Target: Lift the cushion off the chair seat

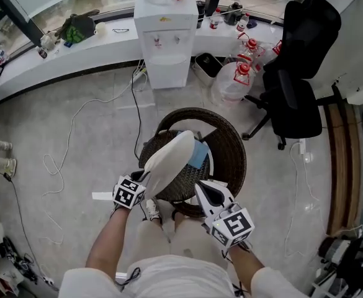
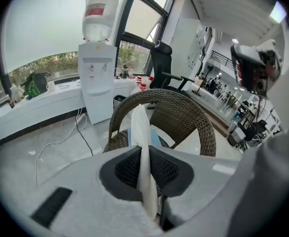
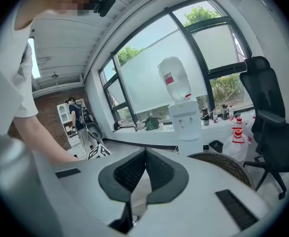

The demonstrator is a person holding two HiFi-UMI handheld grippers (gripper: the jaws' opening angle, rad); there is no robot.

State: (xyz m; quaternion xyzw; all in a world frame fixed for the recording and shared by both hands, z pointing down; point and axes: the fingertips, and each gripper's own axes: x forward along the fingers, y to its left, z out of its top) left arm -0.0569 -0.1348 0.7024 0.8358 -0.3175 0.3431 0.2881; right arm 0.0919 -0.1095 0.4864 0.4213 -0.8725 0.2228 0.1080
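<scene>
A white cushion point(image 1: 169, 160) stands tilted up on edge over the round dark wicker chair point(image 1: 231, 148). My left gripper point(image 1: 145, 177) is shut on the cushion's near left edge. In the left gripper view the cushion point(image 2: 140, 127) runs as a thin white strip between the pads of the left gripper point(image 2: 143, 149), with the wicker chair point(image 2: 184, 112) behind it. A blue pad point(image 1: 198, 154) lies on the seat under the raised cushion. My right gripper point(image 1: 201, 186) hovers at the chair's near right side, its jaws shut with nothing seen between them. The right gripper point(image 3: 144, 151) points past the chair rim point(image 3: 228, 164).
A white water dispenser point(image 1: 165, 36) stands behind the chair, with large water bottles point(image 1: 234, 79) and a bin point(image 1: 207, 64) beside it. A black office chair point(image 1: 296, 104) is at the right. Cables point(image 1: 69, 135) trail over the floor at the left. A person point(image 3: 77, 115) stands far off.
</scene>
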